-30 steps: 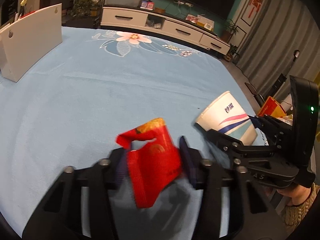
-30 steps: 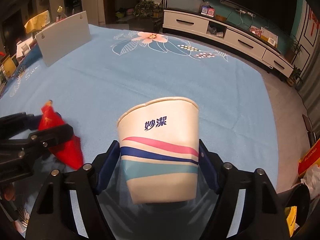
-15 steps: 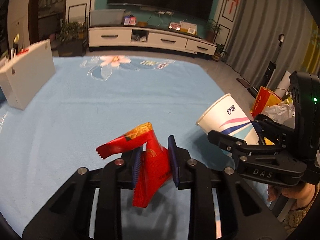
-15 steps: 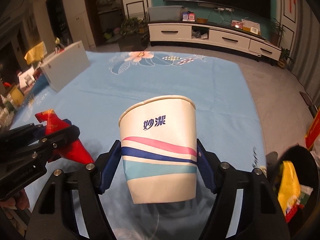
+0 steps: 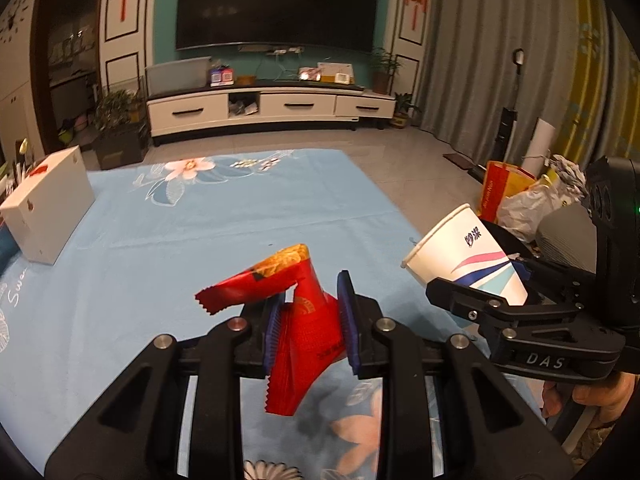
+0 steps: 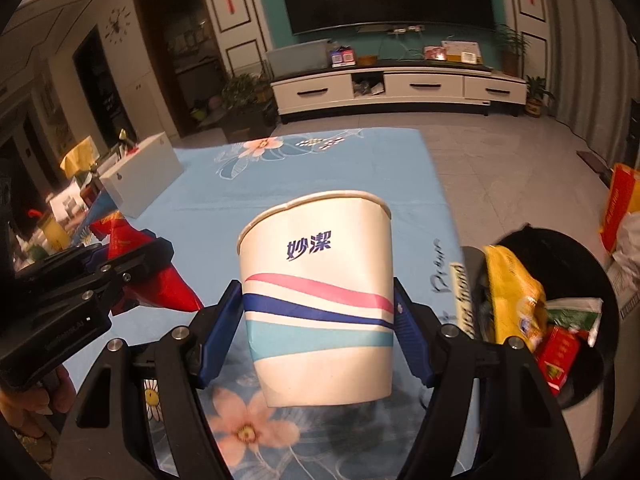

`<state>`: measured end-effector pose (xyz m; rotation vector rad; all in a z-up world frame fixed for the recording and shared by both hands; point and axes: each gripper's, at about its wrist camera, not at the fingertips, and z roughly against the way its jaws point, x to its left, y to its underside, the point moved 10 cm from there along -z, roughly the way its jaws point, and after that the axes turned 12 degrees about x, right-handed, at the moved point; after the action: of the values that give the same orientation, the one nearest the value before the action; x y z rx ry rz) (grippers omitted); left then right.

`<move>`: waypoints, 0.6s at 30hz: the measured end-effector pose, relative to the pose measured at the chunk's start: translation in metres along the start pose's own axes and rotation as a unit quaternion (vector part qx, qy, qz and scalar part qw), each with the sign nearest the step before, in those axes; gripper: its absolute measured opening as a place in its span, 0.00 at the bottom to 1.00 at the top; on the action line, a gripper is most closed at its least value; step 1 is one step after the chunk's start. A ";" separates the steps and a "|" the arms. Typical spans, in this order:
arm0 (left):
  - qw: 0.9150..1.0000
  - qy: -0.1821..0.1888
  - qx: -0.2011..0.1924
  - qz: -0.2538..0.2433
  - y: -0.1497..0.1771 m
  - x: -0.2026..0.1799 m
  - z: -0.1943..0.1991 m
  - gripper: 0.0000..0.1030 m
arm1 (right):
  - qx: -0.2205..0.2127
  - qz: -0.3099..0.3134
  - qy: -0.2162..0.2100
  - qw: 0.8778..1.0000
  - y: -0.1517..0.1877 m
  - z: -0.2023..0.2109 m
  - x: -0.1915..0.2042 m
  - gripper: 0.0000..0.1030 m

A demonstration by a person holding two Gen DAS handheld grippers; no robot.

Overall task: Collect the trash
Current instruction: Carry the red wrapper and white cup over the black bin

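Note:
My left gripper [image 5: 308, 320] is shut on a crumpled red snack wrapper [image 5: 304, 336], whose torn end sticks out to the left above the blue pads. The right gripper [image 6: 318, 312] is shut on a white paper cup [image 6: 320, 304] with pink and blue stripes, held upright above the blue flowered cloth [image 6: 320, 176]. Each view shows the other tool: the cup [image 5: 468, 260] at right in the left wrist view, the wrapper [image 6: 132, 268] at left in the right wrist view. A black trash bin [image 6: 560, 264] with yellow, green and red wrappers inside stands just right of the cup.
A white box [image 5: 48, 208] sits on the cloth's far left side. Bags [image 5: 516, 196] lie on the floor to the right, beyond the table edge. A white TV cabinet [image 5: 272, 108] lines the far wall. A hand [image 5: 592, 396] grips the right tool.
Both grippers have risen off the cloth with their loads and tilted up, bringing the room into view. The left pads closed tighter on the wrapper. The bin has come into the right wrist view.

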<state>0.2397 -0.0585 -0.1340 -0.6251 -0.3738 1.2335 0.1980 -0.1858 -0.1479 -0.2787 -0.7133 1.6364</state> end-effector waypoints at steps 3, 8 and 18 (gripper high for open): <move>1.000 0.005 -0.004 -0.015 -0.001 -0.018 0.008 0.27 | -0.009 -0.015 0.005 1.000 0.007 0.016 -0.015 0.69; 0.999 0.015 -0.003 -0.040 -0.001 -0.051 0.012 0.27 | -0.030 -0.046 0.018 0.998 0.016 0.041 -0.045 0.69; 0.995 0.042 0.002 -0.091 -0.006 -0.121 0.004 0.27 | -0.059 -0.114 0.048 0.991 0.041 0.079 -0.118 0.69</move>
<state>0.2057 -0.1737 -0.1192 -0.6228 -0.3505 1.0310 0.1450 -0.3236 -0.1357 -0.3453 -0.7423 1.3584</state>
